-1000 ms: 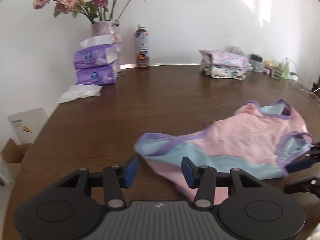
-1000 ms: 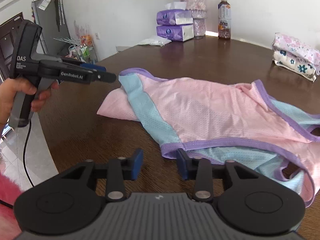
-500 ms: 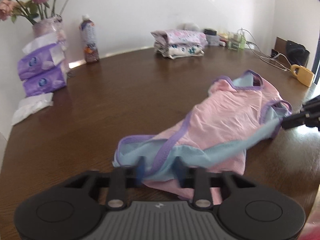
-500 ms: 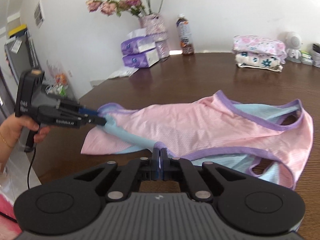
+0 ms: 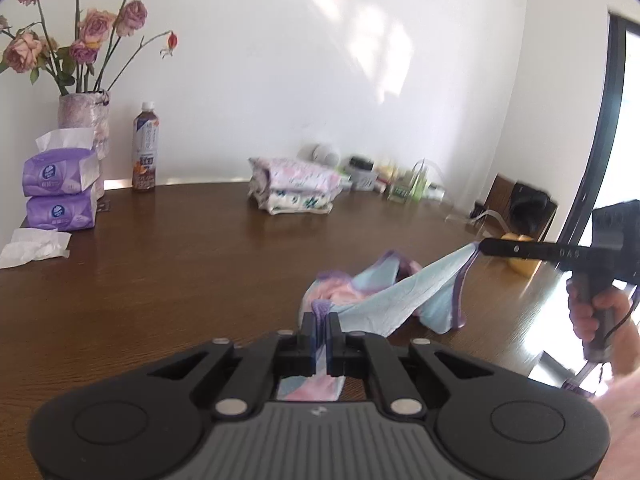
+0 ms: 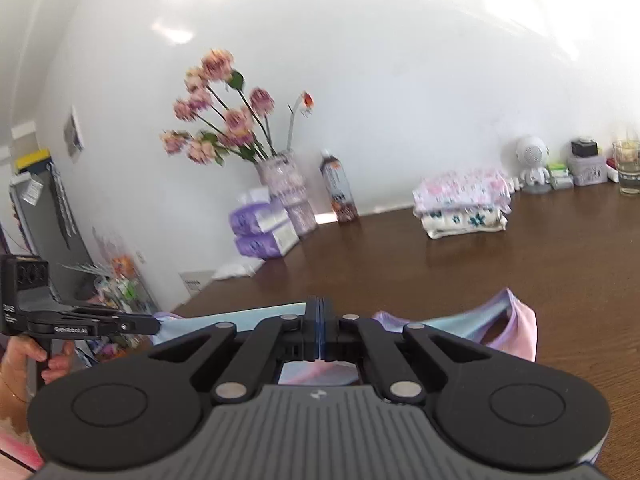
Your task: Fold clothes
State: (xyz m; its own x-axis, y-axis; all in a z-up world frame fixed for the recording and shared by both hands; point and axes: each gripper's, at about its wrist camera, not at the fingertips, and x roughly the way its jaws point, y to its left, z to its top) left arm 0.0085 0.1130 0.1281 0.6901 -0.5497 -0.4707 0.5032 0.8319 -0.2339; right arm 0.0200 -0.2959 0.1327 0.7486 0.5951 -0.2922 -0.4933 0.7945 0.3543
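In the left wrist view, at bottom centre, the left hand-held gripper (image 5: 320, 334) is clamped on a purple-trimmed edge of the pink and light-blue garment (image 5: 384, 300), with cloth showing between and below its two fingers. From there the garment runs up and to the right as a stretched blue band to the tip of the right hand-held gripper (image 5: 478, 246), which pinches its far end; the rest of the fabric sags in a bunched heap onto the brown wooden counter (image 5: 180, 272). A hand (image 5: 600, 316) grips the handle of that second tool at the right edge. Along the far side of the counter stand a vase of pink roses (image 5: 86, 120), two stacked purple tissue packs (image 5: 60, 190) with a loose tissue (image 5: 34, 242) beside them, a drink bottle (image 5: 145, 148) and a pile of folded floral clothes (image 5: 296, 192).

In the right wrist view, at centre, the right hand-held gripper (image 6: 320, 330) is pressed shut on the garment (image 6: 516, 320), whose fabric appears beneath its fingers and spreads to both sides, the right part drooping toward the counter (image 6: 520, 264). At far left, the left hand-held gripper (image 6: 154, 325) holds the other end of the blue band, raised off the counter edge, with a hand (image 6: 28, 360) on its handle. The vase (image 6: 280, 178), bottle (image 6: 340, 192) and folded clothes (image 6: 464, 204) line the wall.
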